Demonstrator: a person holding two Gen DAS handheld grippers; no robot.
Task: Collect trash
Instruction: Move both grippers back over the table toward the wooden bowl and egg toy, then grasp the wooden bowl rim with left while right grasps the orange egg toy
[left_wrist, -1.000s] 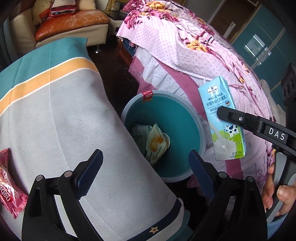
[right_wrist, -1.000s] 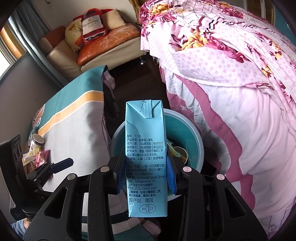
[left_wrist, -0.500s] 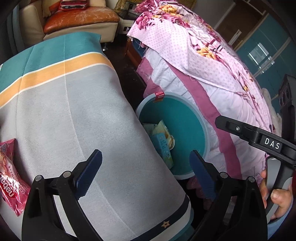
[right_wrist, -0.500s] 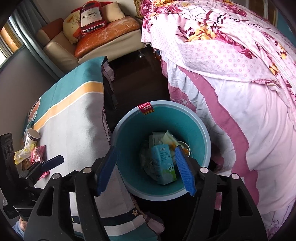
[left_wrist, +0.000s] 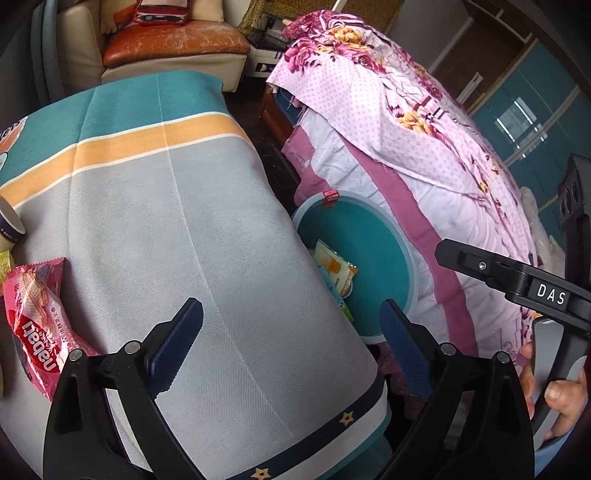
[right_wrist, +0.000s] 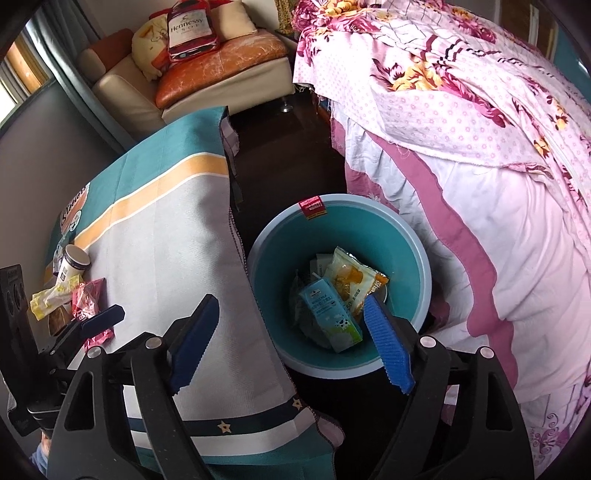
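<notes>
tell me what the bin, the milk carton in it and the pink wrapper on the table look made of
Bin: likely moulded plastic, given its smooth, even teal wall and pale rolled rim.
Milk carton: seems coated paperboard, with sharp folded edges and a printed, faintly glossy face.
Pink wrapper: probably thin plastic film, shiny and crinkled, with bright highlights.

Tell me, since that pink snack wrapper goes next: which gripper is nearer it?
Left. The left gripper hangs open over the table, the pink snack wrapper just beside its finger. The right gripper is open by the bin, farther away.
</notes>
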